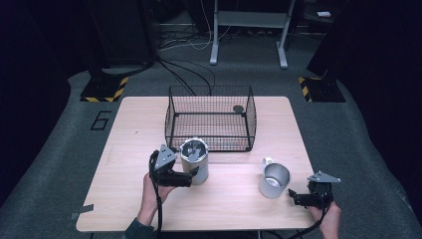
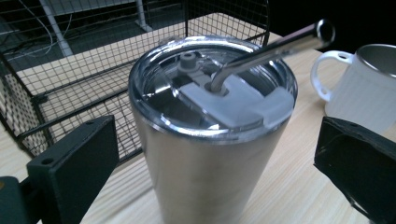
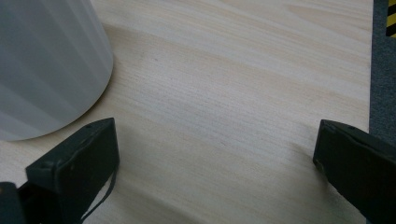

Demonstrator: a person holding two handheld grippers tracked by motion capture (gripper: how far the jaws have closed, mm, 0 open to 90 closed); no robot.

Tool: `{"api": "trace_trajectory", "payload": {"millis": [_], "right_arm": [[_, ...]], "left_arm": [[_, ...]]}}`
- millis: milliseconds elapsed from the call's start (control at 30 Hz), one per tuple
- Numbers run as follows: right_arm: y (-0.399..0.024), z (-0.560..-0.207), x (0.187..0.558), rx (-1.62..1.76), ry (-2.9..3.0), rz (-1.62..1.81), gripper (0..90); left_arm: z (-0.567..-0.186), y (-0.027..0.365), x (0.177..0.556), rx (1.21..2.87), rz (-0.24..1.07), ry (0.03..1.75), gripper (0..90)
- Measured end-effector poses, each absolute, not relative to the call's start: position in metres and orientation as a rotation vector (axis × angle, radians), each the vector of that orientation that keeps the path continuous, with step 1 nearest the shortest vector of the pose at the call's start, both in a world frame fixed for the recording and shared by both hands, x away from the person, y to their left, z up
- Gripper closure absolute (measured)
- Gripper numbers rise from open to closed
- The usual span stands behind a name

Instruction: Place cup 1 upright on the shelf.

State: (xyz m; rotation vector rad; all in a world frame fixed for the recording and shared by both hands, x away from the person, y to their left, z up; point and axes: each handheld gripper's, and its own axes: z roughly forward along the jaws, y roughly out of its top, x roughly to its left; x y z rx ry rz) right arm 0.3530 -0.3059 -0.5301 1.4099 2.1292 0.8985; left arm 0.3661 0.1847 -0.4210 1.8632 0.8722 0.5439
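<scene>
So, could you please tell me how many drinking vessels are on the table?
2. A steel tumbler with a lid and straw stands before the wire basket, between the left gripper's open jaws. A white mug stands to its right, near the right gripper.

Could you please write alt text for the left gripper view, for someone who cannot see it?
A stainless-steel tumbler with a clear lid and bent metal straw stands between the left gripper's open black jaws. A black wire basket sits behind it, a white handled mug to its right.
</scene>
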Motion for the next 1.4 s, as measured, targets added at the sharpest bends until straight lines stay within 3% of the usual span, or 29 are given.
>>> {"api": "trace_trajectory", "payload": {"millis": [1400], "right_arm": [[-0.307,-0.53,0.353,1.408,2.13,0.899,0.0]], "left_arm": [[-0.431,0.165,0.393,1.808,0.559,0.858,3.8]]}}
